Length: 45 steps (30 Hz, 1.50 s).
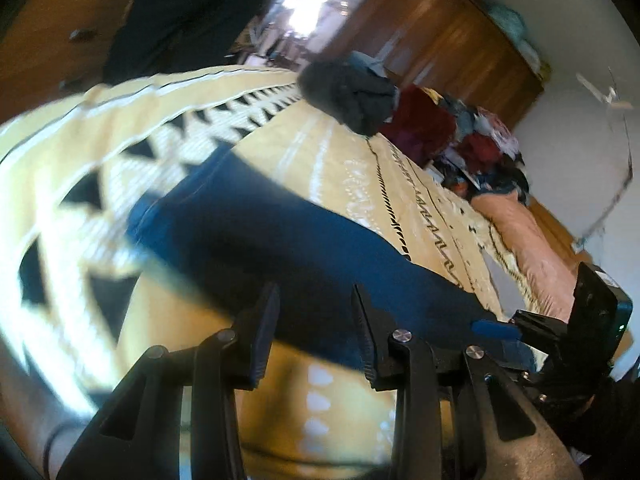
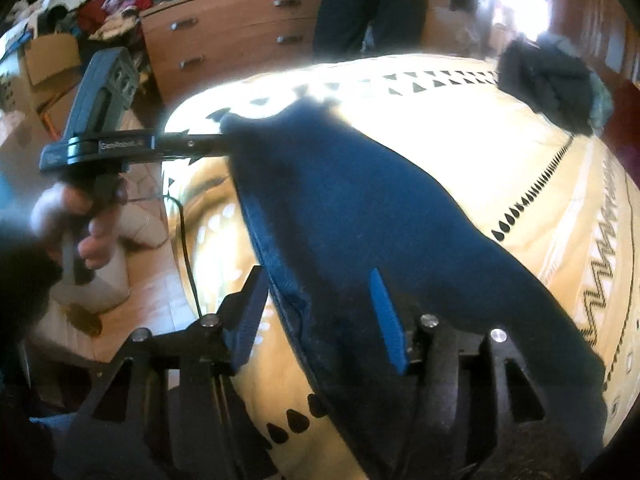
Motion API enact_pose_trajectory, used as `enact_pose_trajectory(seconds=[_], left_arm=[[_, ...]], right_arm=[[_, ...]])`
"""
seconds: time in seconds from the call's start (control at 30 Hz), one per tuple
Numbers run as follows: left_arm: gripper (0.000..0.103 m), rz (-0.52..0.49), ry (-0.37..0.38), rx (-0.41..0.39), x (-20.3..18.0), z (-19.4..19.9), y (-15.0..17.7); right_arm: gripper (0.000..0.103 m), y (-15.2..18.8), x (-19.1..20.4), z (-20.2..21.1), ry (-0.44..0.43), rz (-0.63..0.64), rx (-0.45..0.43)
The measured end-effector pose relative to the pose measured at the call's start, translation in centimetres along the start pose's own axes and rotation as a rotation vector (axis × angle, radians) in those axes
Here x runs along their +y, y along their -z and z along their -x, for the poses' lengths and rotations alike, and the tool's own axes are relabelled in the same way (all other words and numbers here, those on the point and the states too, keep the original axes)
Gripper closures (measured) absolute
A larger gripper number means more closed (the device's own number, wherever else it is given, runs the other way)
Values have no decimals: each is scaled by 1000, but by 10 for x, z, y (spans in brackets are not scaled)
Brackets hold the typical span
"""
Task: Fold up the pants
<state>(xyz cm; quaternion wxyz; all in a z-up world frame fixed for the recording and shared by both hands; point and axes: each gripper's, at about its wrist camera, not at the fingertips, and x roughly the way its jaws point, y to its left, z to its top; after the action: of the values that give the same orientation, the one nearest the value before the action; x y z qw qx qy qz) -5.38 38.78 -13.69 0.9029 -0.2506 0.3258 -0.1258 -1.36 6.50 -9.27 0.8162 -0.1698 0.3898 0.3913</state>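
Blue pants (image 2: 360, 220) flat on bedspread (image 2: 540, 168); left tool (image 2: 216, 145) grips edge; right tool (image 2: 320, 320) angled down, part-open, straddling cloth.

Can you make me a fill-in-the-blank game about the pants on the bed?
1. The pants are the colour ____.
2. They lie on a yellow patterned ____.
3. The dark pile of clothes sits near the bed's far ____.
4. The wooden dresser has metal ____ on its drawers.

Missing words: blue; bedspread; corner; handles
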Motion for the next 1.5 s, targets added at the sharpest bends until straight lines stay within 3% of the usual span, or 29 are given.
enact_pose_trajectory(seconds=[0.13, 0.2, 0.27, 0.3, 0.33, 0.4, 0.43, 0.5, 0.57, 0.67, 0.73, 0.77, 0.83, 0.9, 0.93, 0.97, 1.0, 1.07, 1.17, 1.33, 1.5], left_arm=[[68, 25, -97, 32, 36, -22, -21], [78, 102, -131, -9, 70, -13, -33], [91, 161, -141, -58, 95, 5, -44], [80, 157, -212, -84, 97, 12, -47], [76, 164, -236, -109, 98, 19, -50], [76, 161, -162, -130, 91, 26, -55], [76, 96, -129, -138, 72, 25, -61], [74, 28, -59, -90, 52, 9, -71], [72, -27, -7, 49, 36, -33, -83], [72, -85, -66, 195, 29, -89, -98], [72, -64, -102, 251, 42, -116, -108], [72, -42, -176, 258, 53, -128, -115], [79, 33, -182, 232, 69, -134, -125], [84, 109, -183, 172, 84, -122, -135], [73, 125, -249, 106, 87, -107, -138], [68, 133, -286, 70, 89, -97, -137], [68, 141, -275, 48, 89, -86, -133], [67, 114, -193, 23, 78, -61, -117], [63, 48, -174, 67, 58, -44, -80], [63, -2, -135, 128, 13, -34, -30], [63, -23, -71, 152, -36, -33, -4]], right_arm=[[51, 18, -18, -26, -21, -81, 98], [51, 32, -24, -37, -9, -95, 161], [49, 37, -26, -31, -8, -99, 152], [49, 38, -28, -27, 5, -101, 152], [49, 39, -30, -24, 11, -110, 148], [49, 39, -36, -16, 16, -133, 131], [49, 39, -39, -13, 22, -139, 123], [48, 42, -41, -12, 26, -152, 123], [48, 42, -43, -16, 21, -176, 129], [48, 46, -44, -13, 21, -194, 123], [47, 50, -46, -9, 26, -202, 120], [46, 53, -47, -8, 25, -206, 122], [44, 59, -52, -5, 37, -214, 128], [36, 66, -59, 2, 52, -225, 128], [34, 72, -64, 7, 76, -236, 121], [34, 78, -68, 15, 114, -246, 110], [35, 86, -71, 27, 158, -254, 87], [35, 100, -74, 50, 233, -258, 42], [42, 138, -94, 84, 345, -347, 15], [46, 225, -153, 144, 497, -603, 81], [51, 263, -158, 176, 503, -582, 136]])
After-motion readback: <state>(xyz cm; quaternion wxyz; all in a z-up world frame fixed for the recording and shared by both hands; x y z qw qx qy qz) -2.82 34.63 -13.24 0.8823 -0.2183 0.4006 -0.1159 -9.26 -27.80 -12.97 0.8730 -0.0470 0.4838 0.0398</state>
